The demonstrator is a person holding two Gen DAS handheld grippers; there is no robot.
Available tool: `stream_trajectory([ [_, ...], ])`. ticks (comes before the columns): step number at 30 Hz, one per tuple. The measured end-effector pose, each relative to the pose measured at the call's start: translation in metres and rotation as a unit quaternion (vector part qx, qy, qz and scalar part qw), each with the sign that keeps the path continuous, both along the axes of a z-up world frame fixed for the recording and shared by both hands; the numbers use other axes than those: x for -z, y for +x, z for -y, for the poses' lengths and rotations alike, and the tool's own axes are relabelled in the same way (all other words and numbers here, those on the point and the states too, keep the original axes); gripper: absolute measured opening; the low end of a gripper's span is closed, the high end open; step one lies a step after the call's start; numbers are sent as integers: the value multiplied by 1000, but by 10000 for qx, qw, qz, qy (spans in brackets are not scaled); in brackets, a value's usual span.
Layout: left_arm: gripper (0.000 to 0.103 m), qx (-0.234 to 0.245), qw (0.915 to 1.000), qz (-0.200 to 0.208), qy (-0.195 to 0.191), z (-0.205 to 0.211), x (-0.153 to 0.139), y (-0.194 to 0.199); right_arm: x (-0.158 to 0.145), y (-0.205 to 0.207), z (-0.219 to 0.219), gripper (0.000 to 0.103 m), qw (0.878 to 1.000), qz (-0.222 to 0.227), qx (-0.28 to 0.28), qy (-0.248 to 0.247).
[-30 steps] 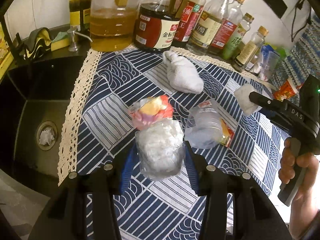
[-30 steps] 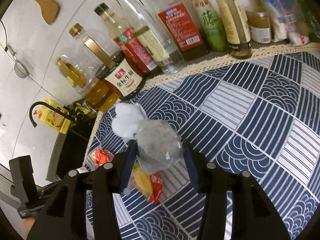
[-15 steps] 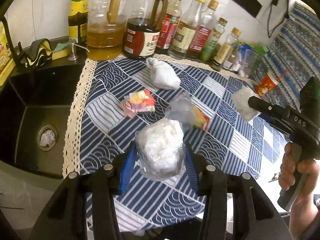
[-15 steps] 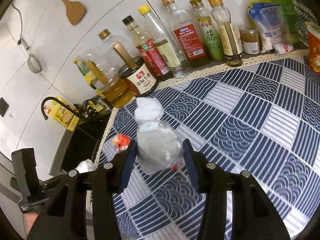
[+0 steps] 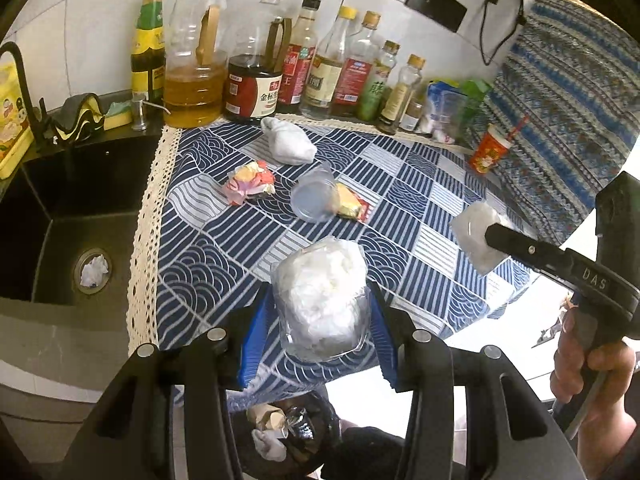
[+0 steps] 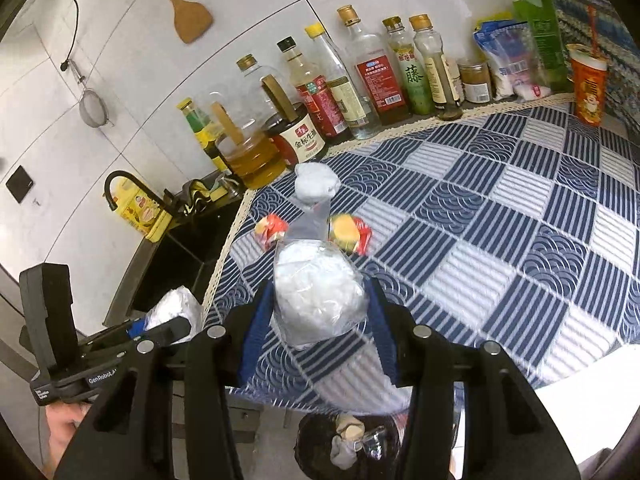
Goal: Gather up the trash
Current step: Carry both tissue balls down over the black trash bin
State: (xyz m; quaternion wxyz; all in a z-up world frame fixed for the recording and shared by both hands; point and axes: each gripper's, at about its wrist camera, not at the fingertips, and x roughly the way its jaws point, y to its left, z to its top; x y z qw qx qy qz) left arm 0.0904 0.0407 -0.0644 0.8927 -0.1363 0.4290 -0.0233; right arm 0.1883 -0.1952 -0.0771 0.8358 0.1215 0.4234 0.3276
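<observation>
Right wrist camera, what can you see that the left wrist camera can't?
Only the right wrist view shows the wooden spatula and strainer hanging on the wall. Only the left wrist view shows the sink drain with a paper wad in it. Both show the trash bin below, the wrappers on the blue tablecloth, and each gripper holding a plastic-wrapped wad.

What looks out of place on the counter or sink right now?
A crumpled white tissue wad sits in the black sink's drain strainer. On the blue patterned tablecloth, a clear plastic cup lies tipped on its side against a yellow-red snack wrapper.
</observation>
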Motion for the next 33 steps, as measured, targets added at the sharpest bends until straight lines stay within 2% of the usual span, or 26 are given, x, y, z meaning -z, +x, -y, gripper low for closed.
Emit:
stream_trajectory([
  [7, 45, 60, 10000, 55, -50, 9, -1, -34, -5, -44, 5, 48, 9999, 126, -62, -24],
  [13, 45, 98, 9999, 55, -52, 18, 3, -59, 0, -73, 4, 48, 9998, 114, -156, -73],
  [18, 45, 2, 9998, 16, -202, 18, 14, -75, 7, -91, 0, 48, 9995, 40, -274, -155],
  [24, 45, -40, 9997, -88, -245, 20, 25, -91, 27, -107, -6, 48, 9985, -153, -436, -282],
  [33, 45, -108, 9980, -477, -409, 21, 56, -104, 64, -123, -11, 48, 9956, -579, -593, -434],
])
